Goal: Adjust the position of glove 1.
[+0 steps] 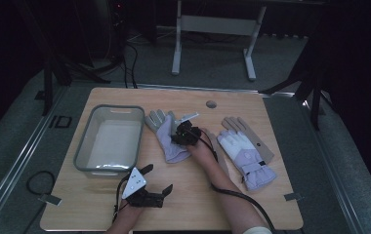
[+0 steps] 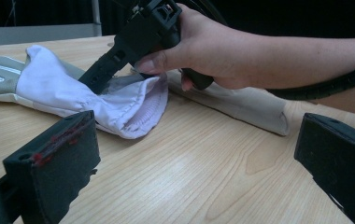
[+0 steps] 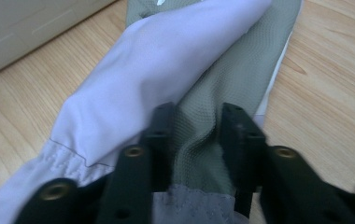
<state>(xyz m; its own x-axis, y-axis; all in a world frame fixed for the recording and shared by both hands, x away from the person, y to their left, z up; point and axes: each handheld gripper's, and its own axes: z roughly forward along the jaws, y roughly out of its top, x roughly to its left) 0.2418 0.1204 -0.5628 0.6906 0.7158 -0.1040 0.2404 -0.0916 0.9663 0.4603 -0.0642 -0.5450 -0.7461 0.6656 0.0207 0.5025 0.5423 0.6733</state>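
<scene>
In the high view, a wooden table [image 1: 183, 204] carries a grey plastic bin [image 1: 109, 139] at the left, a lilac-and-grey glove [image 1: 169, 139] lying flat just right of the bin, and a second glove [image 1: 247, 151] farther right, well apart from the first. The right gripper [image 1: 183, 132] is tipped down onto the first glove, its hand [image 1: 202, 152] over the cuff end. The left gripper [image 1: 156, 181] lies low near the table's front edge, below the bin, its jaws spread with bare wood between them.

In the left gripper view, its own two black jaws stand wide apart at either lower corner and hold nothing; only table shows between them. Beyond them the right gripper [image 2: 102, 77] slants down into the glove [image 2: 68, 91] just above its ribbed lilac cuff [image 2: 140, 116], which rests on the wood. The second glove [image 2: 241, 105] lies behind.

In the right gripper view, the jaws sit close together with a raised fold of the glove's grey textured fabric [image 3: 203, 107] pinched between them; the lilac panel [image 3: 157, 70] lies to the left. The bin's wall [image 3: 21, 28] fills the upper left corner.
</scene>
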